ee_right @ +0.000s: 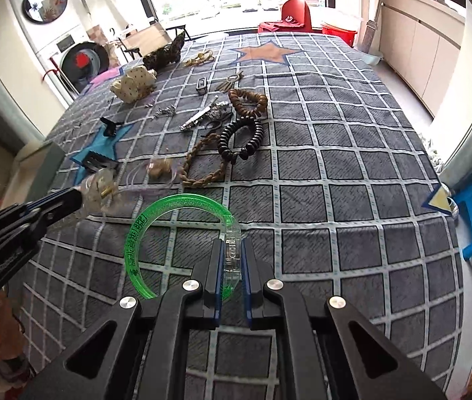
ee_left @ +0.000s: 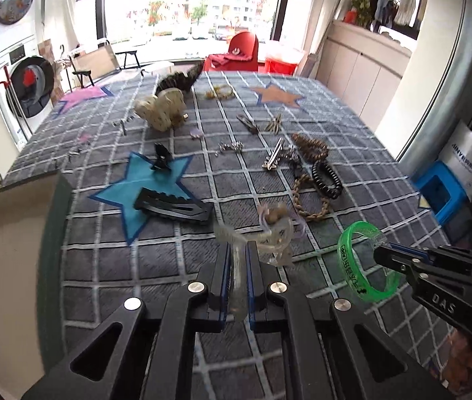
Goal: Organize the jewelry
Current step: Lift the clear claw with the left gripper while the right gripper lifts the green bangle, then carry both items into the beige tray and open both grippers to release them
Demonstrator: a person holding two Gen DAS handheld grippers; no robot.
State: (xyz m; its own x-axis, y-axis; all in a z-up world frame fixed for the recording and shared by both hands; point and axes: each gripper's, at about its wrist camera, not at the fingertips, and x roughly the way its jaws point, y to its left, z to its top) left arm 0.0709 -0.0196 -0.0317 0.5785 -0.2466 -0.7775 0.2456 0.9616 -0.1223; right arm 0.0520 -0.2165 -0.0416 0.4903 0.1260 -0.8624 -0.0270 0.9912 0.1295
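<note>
While right tool (ee_right: 229, 266) pinches green bangle (ee_right: 142, 233) by its clear clasp, left tool (ee_left: 240, 266) grips a blurred, probably plastic hair accessory (ee_left: 269, 233); either could slip.

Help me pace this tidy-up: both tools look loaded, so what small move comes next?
Probably swing the left hand-held gripper, shut on the clear plastic hair clip, left toward the open cardboard box; the box sits beside it.

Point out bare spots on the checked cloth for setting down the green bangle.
Free: the grey checked cloth right of the black beaded bracelet, and near the right gripper holding the green plastic bangle. Crowded: around the braided rope loop.
</note>
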